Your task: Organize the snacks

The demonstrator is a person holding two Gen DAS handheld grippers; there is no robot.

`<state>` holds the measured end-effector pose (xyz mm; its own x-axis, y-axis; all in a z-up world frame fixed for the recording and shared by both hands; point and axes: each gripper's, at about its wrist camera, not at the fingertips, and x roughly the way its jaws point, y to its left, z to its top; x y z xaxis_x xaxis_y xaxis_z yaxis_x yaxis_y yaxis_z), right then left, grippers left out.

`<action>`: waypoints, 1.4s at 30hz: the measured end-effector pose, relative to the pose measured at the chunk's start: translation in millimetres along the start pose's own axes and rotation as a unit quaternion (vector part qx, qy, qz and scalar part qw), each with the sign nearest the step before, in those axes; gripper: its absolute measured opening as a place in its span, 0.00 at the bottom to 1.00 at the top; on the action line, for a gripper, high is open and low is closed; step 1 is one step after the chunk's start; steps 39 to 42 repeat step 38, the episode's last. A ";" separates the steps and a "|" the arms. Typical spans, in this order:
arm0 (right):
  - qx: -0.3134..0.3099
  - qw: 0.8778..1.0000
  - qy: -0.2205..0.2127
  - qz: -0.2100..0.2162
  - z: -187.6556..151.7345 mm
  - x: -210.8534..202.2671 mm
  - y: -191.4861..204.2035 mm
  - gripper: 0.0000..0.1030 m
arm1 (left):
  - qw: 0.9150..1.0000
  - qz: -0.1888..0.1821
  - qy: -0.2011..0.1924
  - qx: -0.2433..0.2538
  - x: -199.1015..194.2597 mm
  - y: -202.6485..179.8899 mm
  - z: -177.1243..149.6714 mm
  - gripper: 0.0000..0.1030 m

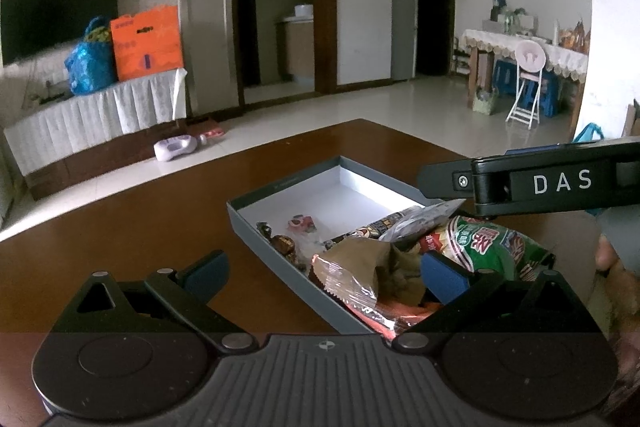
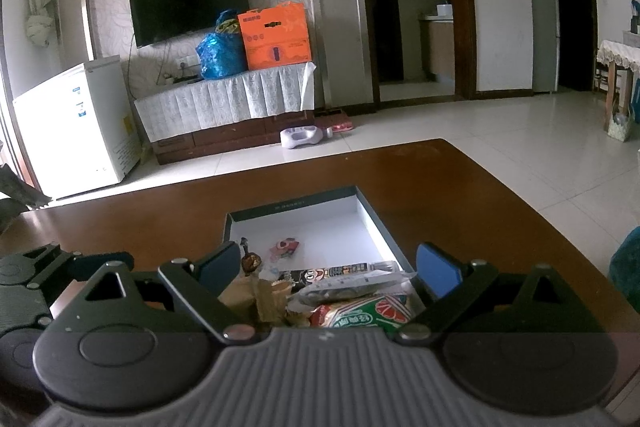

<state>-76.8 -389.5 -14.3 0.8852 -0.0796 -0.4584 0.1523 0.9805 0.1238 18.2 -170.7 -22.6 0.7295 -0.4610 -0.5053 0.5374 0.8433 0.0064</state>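
A shallow grey box with a white inside (image 1: 352, 187) (image 2: 332, 223) sits on the brown table (image 1: 140, 219) (image 2: 460, 195). In it lie small wrapped candies (image 1: 300, 223) (image 2: 284, 247), a brown packet (image 1: 360, 259) (image 2: 260, 291), a long dark bar (image 1: 372, 229) (image 2: 336, 271), a silver packet (image 2: 352, 287) and a green bag (image 1: 496, 243) (image 2: 368, 315). My left gripper (image 1: 324, 267) is open over the box's near end, empty. My right gripper (image 2: 328, 263) is open above the snacks, empty; it shows in the left wrist view (image 1: 540, 183).
The table's far edge lies just beyond the box. Past it are tiled floor, a TV cabinet with an orange box (image 2: 276, 35) and a blue bag (image 2: 220, 55), a white freezer (image 2: 76, 123), and a dining table with a chair (image 1: 528, 83) at far right.
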 end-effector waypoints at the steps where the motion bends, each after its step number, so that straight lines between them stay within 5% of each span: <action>1: 0.000 1.000 0.000 0.000 0.0 0.1 0.0 0.94 | 1.000 0.000 0.000 -0.004 0.2 0.6 -0.4 1.00; 42: 0.002 1.000 -0.002 0.000 0.4 0.0 -0.2 0.94 | 1.000 0.005 -0.020 0.020 -6.9 -10.5 -1.0 1.00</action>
